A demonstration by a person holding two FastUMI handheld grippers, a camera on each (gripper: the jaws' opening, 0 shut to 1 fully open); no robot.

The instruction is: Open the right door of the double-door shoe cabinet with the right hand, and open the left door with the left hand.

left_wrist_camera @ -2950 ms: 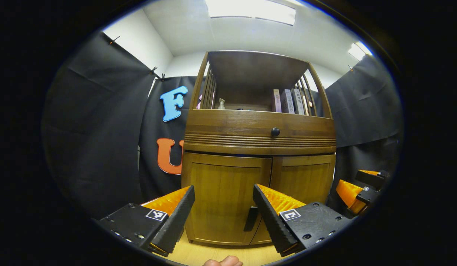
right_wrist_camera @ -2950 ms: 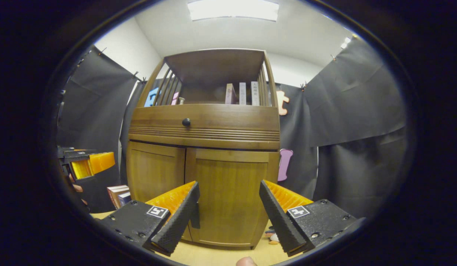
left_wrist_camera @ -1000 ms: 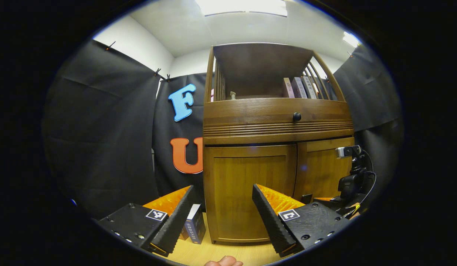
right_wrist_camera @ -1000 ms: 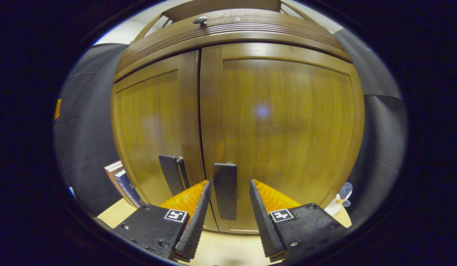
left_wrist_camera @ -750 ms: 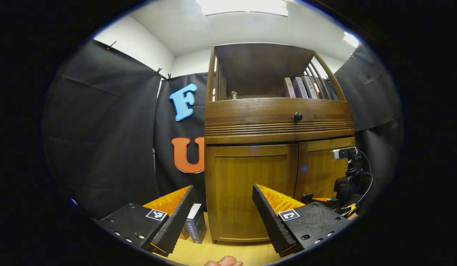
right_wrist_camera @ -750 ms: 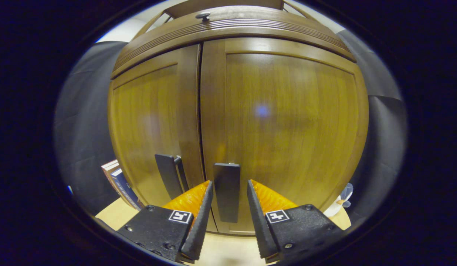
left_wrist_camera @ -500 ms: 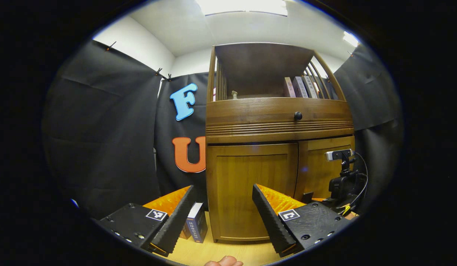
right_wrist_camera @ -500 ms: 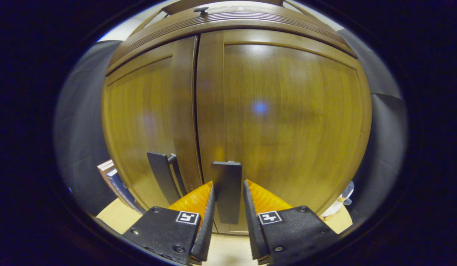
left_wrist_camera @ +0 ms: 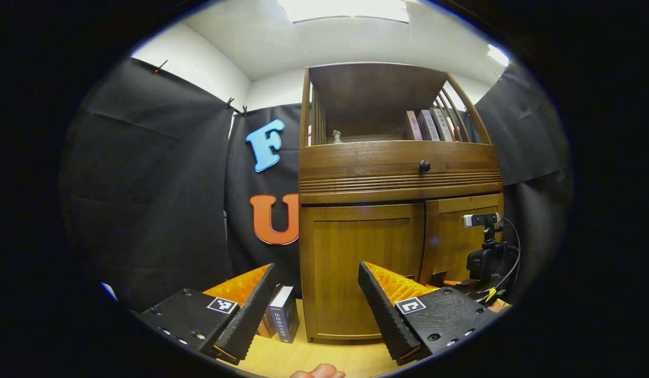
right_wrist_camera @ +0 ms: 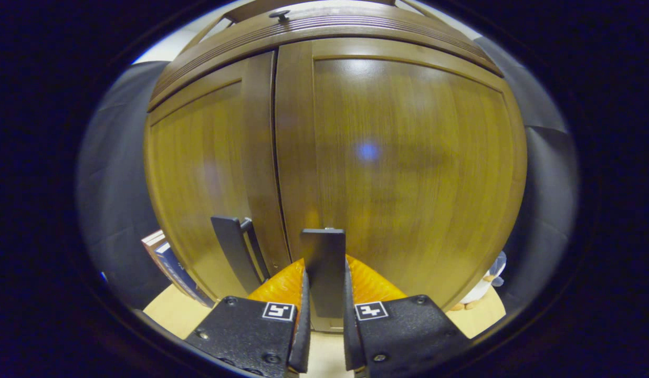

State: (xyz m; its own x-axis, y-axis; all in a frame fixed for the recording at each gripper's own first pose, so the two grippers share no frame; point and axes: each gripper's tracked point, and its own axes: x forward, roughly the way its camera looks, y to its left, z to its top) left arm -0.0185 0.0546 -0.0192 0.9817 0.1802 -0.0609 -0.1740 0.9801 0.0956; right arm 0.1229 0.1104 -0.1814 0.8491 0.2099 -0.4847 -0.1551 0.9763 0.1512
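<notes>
The right gripper (right_wrist_camera: 324, 294) pinches the flat dark handle (right_wrist_camera: 324, 270) of the right door (right_wrist_camera: 403, 157), and both fingers press on it. The left gripper (left_wrist_camera: 316, 299) is spread wide, well back from the shoe cabinet (left_wrist_camera: 393, 173). The 2 brown wood doors are closed, the left door (left_wrist_camera: 361, 268) with its own dark handle.

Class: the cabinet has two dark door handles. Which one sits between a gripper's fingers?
The right door's flat dark handle, clamped by the right gripper; the left door's handle stands free.
</notes>
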